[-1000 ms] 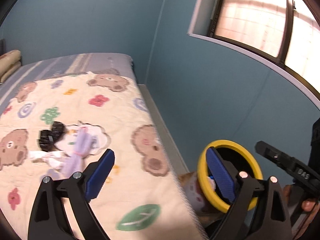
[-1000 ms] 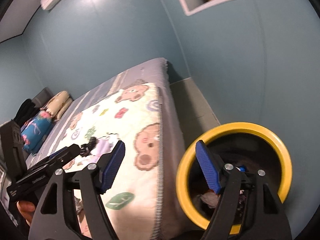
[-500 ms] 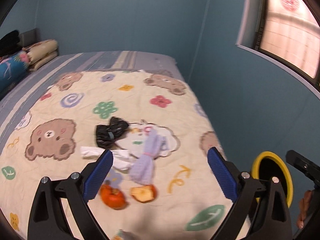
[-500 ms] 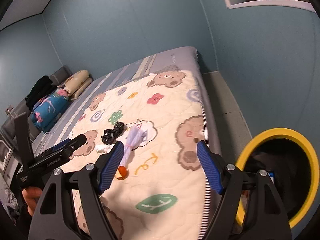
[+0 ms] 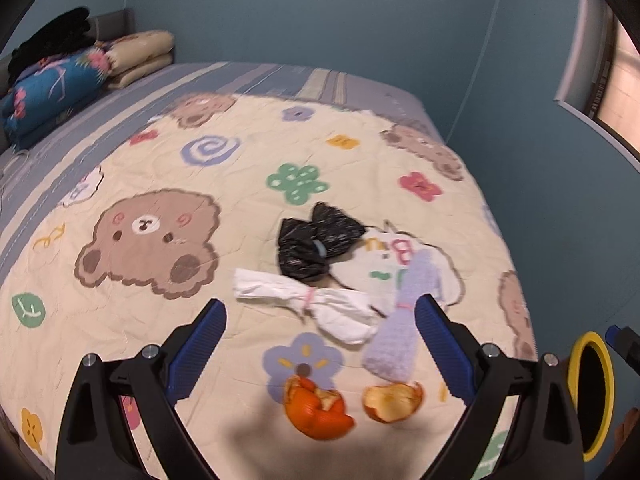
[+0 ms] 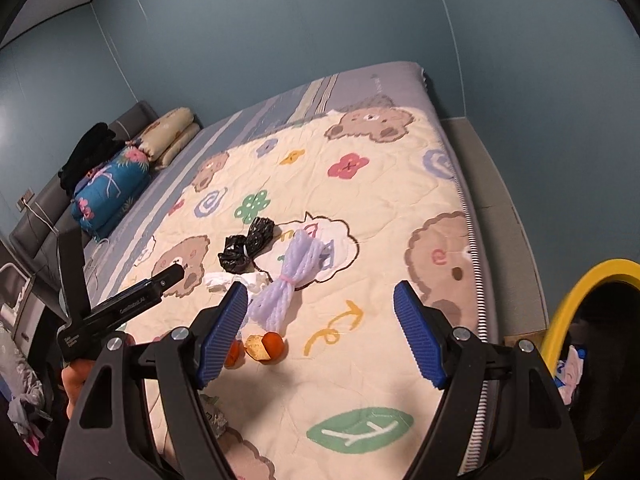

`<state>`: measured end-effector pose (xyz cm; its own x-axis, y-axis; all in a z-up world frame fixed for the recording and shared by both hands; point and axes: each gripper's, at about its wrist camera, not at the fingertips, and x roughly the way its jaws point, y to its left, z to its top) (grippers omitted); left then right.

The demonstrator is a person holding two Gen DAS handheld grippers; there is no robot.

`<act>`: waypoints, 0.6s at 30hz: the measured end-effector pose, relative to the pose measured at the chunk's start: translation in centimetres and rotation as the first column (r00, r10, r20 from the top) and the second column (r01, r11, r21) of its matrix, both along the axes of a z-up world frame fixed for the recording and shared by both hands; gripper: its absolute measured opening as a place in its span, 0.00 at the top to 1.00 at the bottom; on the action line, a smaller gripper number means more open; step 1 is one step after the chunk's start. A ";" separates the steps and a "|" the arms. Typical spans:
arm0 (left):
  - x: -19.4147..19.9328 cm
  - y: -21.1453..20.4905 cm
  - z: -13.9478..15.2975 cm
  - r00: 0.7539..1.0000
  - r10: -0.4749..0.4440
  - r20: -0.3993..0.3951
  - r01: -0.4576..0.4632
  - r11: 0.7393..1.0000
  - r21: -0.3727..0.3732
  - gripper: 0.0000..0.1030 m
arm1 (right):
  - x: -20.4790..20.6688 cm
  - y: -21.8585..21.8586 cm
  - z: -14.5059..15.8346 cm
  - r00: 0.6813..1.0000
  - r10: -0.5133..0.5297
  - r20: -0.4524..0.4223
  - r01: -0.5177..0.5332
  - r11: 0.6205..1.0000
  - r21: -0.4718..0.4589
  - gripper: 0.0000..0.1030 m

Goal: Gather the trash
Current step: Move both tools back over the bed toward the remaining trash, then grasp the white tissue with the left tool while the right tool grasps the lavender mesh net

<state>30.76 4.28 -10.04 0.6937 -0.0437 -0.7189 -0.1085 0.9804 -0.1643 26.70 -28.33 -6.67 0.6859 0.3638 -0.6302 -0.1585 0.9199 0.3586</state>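
Orange peel (image 5: 318,410) lies in 2 pieces at the near edge of the quilt (image 5: 160,168), with the lilac foam net (image 5: 404,320), white wad (image 5: 308,304) and black bag (image 5: 316,240) just beyond. Both the left gripper (image 5: 320,344) and right gripper (image 6: 320,334) hang wide open and empty above them. Soft, springy scraps could slip from the pads, or the quilt could get pinched along with them, and the yellow-rimmed bin (image 6: 576,320) sits off the bed's right side, so a loose piece may drop on the way.

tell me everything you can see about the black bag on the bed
The black bag is thin, shiny, crinkled plastic, cinched in the middle by a pale band so it flares into two crumpled lobes like a bow. It lies flat on the quilt, just below a green flower print. Its lower lobe meets the white bag. The lavender bundle lies apart from it, and neither gripper touches it.
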 end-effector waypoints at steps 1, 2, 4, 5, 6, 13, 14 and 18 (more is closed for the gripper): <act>0.4 0.4 -0.4 1.000 0.012 -0.011 -0.012 1.000 -0.003 0.11 | 0.5 0.4 -0.4 1.000 0.005 -0.007 -0.005 1.000 -0.003 0.30; 0.8 0.8 -0.8 0.999 0.023 -0.024 -0.024 1.000 -0.009 0.11 | 0.9 0.8 -0.7 1.000 0.010 -0.013 -0.010 1.000 -0.004 0.30; 1.6 1.7 -1.6 0.998 0.044 -0.047 -0.046 0.999 -0.025 0.11 | 2.0 1.7 -1.4 0.999 0.025 -0.029 -0.026 1.000 -0.007 0.30; 2.0 2.0 -2.1 0.997 0.053 -0.060 -0.055 0.998 -0.037 0.11 | 2.5 2.2 -1.8 0.999 0.034 -0.037 -0.034 0.999 -0.007 0.30; 2.4 2.4 -2.5 0.996 0.059 -0.072 -0.062 0.997 -0.049 0.11 | 3.0 2.6 -2.2 0.998 0.040 -0.044 -0.040 0.999 -0.007 0.30; 4.7 3.8 -5.2 0.987 0.094 -0.130 -0.102 0.993 -0.058 0.11 | 7.0 5.2 -5.8 0.990 0.073 -0.120 -0.075 0.997 -0.015 0.30; 5.0 4.0 -5.5 0.985 0.097 -0.139 -0.107 0.992 -0.065 0.11 | 7.5 5.5 -6.3 0.988 0.076 -0.133 -0.078 0.997 -0.011 0.30; 6.3 4.5 -6.9 0.978 0.120 -0.169 -0.133 0.989 -0.069 0.11 | 9.6 7.1 -8.5 0.978 0.099 -0.183 -0.100 0.995 0.005 0.30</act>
<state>37.07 8.80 -16.91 0.5702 -0.0247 -0.8211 -0.2624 0.9417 -0.2106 36.33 -21.20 -15.17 0.5194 0.4216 -0.7433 -0.1818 0.9044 0.3860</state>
